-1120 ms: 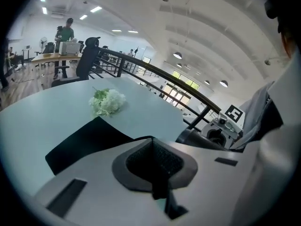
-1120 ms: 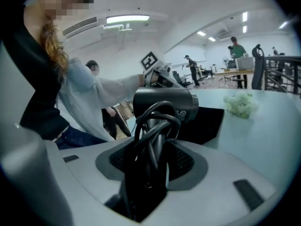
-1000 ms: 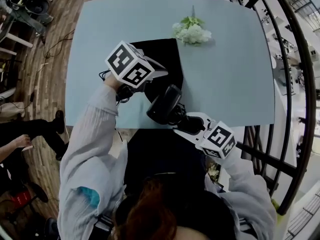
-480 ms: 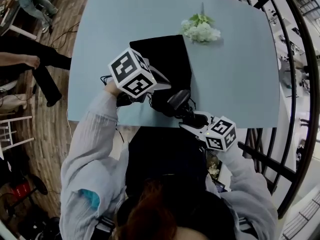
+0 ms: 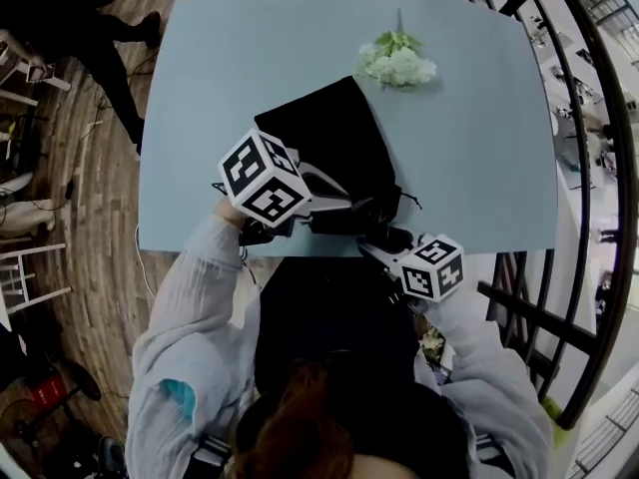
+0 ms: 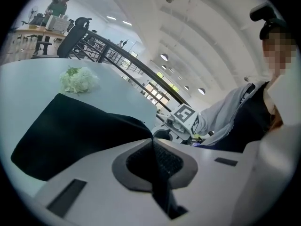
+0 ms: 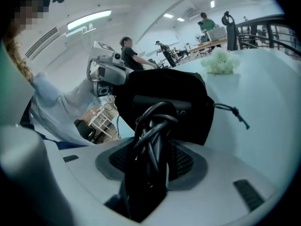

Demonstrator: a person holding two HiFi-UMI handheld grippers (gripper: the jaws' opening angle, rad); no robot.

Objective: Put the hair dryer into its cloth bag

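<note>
Left gripper [image 6: 153, 144]: pinches bag [image 6: 70, 131] rim. Right gripper [image 7: 151, 142]: clamps hair dryer [image 7: 162, 102] handle plus cord [image 7: 148, 119]. Risk: cord snags mouth, rim slips free.

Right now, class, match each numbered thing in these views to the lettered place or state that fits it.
1 left gripper
2 right gripper
3 white flower bunch

A lying on the far side of the pale blue table
B shut on the edge of the black cloth bag
C shut on the cord-wrapped handle of the black hair dryer

Pairs: 1-B, 2-C, 3-A
</note>
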